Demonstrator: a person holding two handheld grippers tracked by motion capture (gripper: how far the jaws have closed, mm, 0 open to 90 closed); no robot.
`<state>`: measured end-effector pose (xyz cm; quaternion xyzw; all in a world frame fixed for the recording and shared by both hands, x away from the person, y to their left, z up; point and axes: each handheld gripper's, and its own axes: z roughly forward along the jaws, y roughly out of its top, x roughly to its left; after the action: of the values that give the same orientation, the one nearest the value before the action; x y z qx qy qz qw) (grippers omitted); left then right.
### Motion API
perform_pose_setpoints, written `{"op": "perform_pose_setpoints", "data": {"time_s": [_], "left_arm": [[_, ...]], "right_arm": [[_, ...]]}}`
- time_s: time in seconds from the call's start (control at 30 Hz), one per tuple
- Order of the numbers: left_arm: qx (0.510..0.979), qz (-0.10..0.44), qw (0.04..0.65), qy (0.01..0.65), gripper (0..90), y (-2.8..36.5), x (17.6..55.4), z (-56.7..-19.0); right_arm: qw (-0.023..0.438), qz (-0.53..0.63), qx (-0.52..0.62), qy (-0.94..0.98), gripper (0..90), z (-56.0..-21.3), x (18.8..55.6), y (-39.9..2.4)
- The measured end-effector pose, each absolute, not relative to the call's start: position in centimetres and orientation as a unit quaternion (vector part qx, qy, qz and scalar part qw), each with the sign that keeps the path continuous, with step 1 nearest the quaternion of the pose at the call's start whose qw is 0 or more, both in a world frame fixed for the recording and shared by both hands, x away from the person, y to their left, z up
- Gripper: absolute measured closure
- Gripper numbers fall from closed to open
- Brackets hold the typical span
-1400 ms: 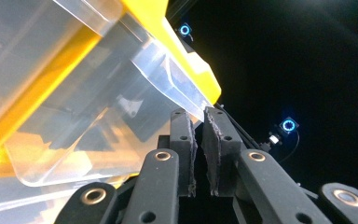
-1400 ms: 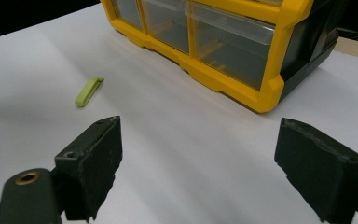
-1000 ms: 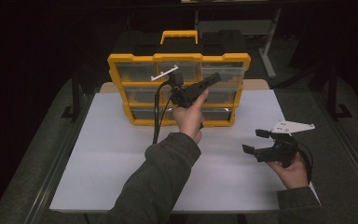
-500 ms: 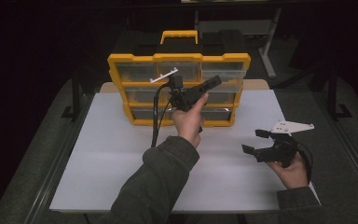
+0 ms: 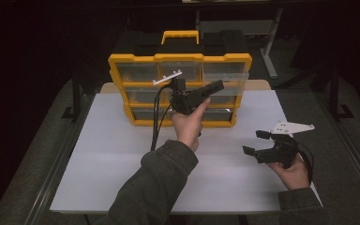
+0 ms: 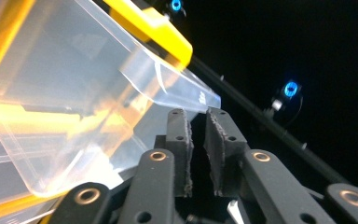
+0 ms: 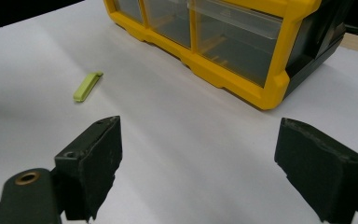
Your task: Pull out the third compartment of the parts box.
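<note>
In the high view, my left gripper (image 5: 218,85) hangs at the front of the yellow organizer (image 5: 180,58), level with its top-right clear drawer (image 5: 225,75), which stands a little proud of the frame. My right gripper (image 5: 254,141) rests low over the white bench (image 5: 108,154), well apart from the organizer. I judge the drawer barely started: it is part-way out at most, and the rest of the pull is still to do. In the left gripper view, the left gripper (image 6: 198,112) has its 2 pads nearly pressed together, with a thin slit between them and nothing in it. The drawer (image 6: 74,70) hangs tilted just above and to the left, its lip close over the pad tips but not pinched. In the right gripper view, the right gripper (image 7: 200,123) is spread wide and empty over the bench (image 7: 168,154). The organizer (image 7: 233,79) lies ahead, and a small green piece (image 7: 87,86) lies alone on the bench, untouched; I judge it may be meant for the drawer, so that step is also left. Against the 2 earlier high views, little differs: the left hand sits almost where it was and the right hand has not moved.
</note>
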<state>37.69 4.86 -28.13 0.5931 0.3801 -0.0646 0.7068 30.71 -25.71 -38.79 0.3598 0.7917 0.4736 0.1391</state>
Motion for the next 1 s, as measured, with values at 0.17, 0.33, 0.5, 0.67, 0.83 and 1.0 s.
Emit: {"op": "perform_pose_setpoints", "data": {"time_s": [0.17,0.33,0.5,0.67,0.83,1.0], "left_arm": [[0.661,-0.030,0.670,0.337,72.8,5.1,37.3,-27.3],[0.720,0.005,0.635,0.281,67.8,5.4,36.9,-25.7],[0.781,0.043,0.589,0.202,59.9,5.6,36.5,-23.1],[0.815,0.064,0.557,0.147,53.2,5.6,36.8,-20.8],[0.839,0.072,0.529,0.108,46.0,5.2,37.2,-19.6],[0.864,0.089,0.491,0.069,44.5,4.4,37.9,-18.3]], "right_arm": [[0.139,0.474,0.359,0.792,14.1,-38.8,30.7,-25.7],[0.137,0.474,0.360,0.792,14.1,-38.8,30.8,-25.7],[0.135,0.475,0.359,0.792,14.1,-38.9,30.8,-25.7],[0.133,0.475,0.356,0.794,14.1,-38.9,30.8,-25.7],[0.130,0.475,0.357,0.793,14.1,-38.9,30.8,-25.7],[0.129,0.475,0.357,0.794,14.1,-38.9,30.8,-25.6]]}}
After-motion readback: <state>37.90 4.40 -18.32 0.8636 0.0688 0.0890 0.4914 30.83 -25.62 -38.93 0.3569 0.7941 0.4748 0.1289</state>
